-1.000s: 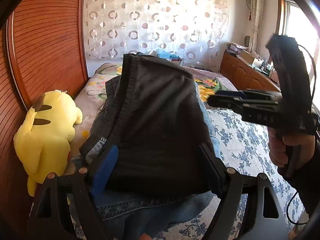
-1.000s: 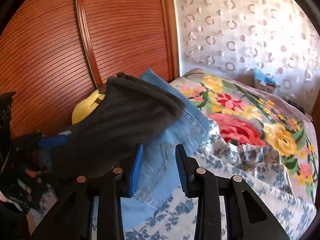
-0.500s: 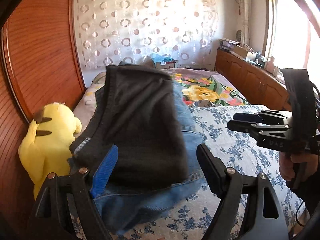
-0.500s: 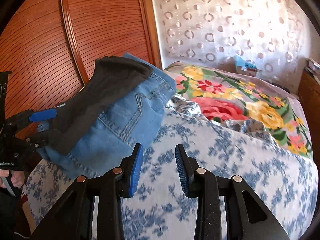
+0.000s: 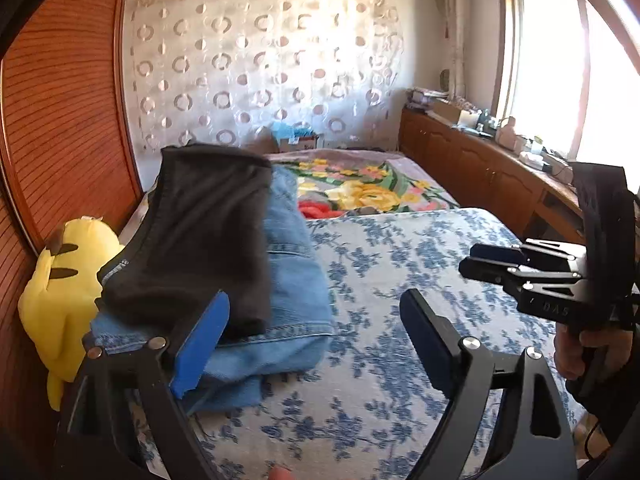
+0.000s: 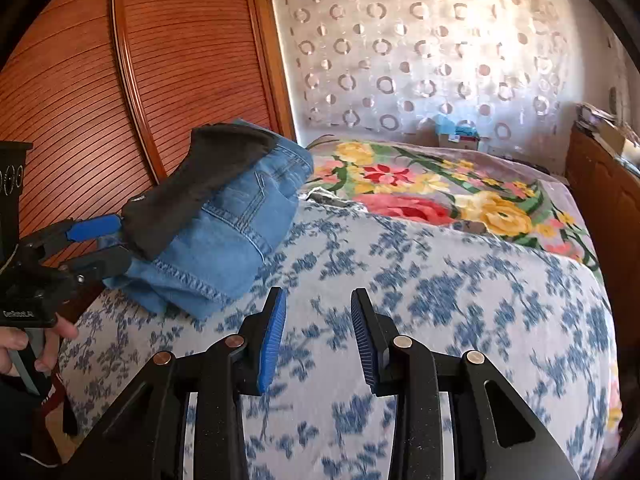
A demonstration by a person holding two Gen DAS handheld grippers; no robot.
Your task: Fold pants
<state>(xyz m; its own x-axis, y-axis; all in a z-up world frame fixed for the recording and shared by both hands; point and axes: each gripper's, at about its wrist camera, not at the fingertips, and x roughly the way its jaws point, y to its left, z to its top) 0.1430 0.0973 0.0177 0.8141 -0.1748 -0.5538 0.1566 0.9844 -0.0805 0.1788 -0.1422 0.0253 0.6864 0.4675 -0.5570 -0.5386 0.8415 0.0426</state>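
Observation:
Folded blue jeans lie on the bed's left side with folded black pants stacked on top; both also show in the right wrist view, jeans and black pants. My left gripper is open, its fingers just in front of the stack, holding nothing. It shows in the right wrist view with its fingertips at the stack's near edge. My right gripper is open and empty over the bedspread, to the right of the stack; it shows in the left wrist view.
The stack lies on a blue-floral bedspread, with a flowered blanket beyond. A yellow plush toy sits left of the stack against the wooden headboard. A wooden cabinet runs along the right under the window.
The stack has come down from in front of the left camera onto the bed. My left gripper has let go and drawn back. My right gripper has pulled back and to the right.

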